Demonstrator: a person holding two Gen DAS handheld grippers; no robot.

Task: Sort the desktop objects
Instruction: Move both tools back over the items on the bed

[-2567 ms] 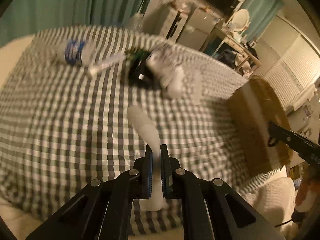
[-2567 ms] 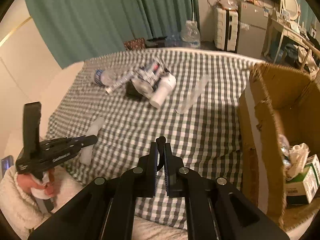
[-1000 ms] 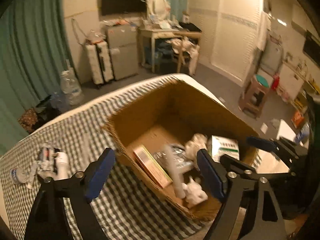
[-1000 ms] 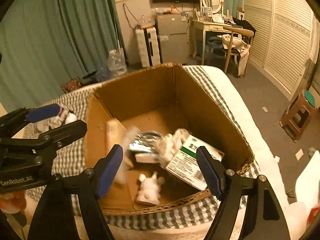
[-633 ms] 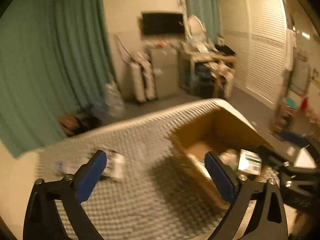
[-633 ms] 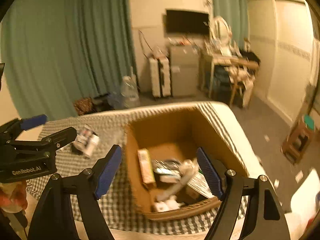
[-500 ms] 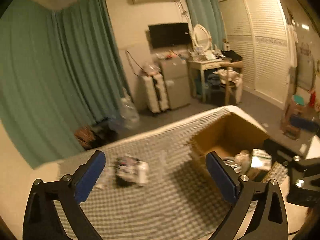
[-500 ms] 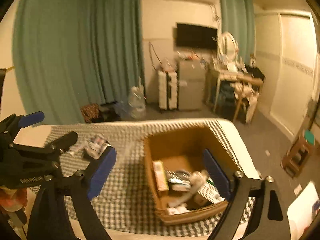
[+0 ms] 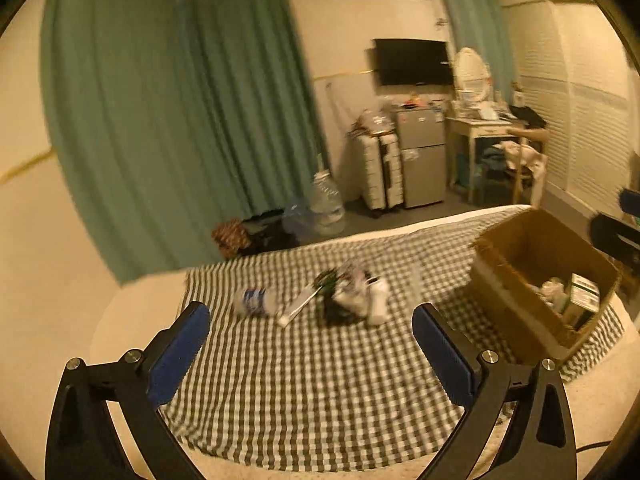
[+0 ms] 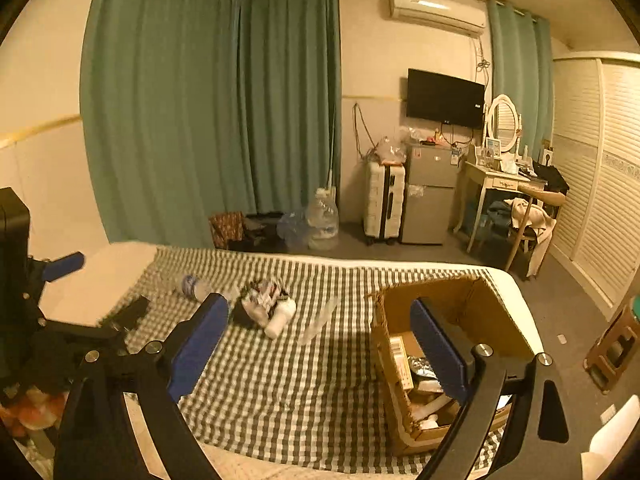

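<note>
Both the left gripper (image 9: pixel 310 334) and right gripper (image 10: pixel 318 330) gape empty above the checked bed (image 10: pixel 304 392). Far pile (image 9: pixel 348 298) lies left of the cardboard box (image 10: pixel 452 312); only the right view shows the left gripper's body.

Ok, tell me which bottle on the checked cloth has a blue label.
The clear plastic bottle lying at the left end of the pile; the white bottle beside the dark clutter has no blue.

Clutter pile (image 9: pixel 352 296) on cloth (image 9: pixel 320 380), box (image 9: pixel 540 280) right.
</note>
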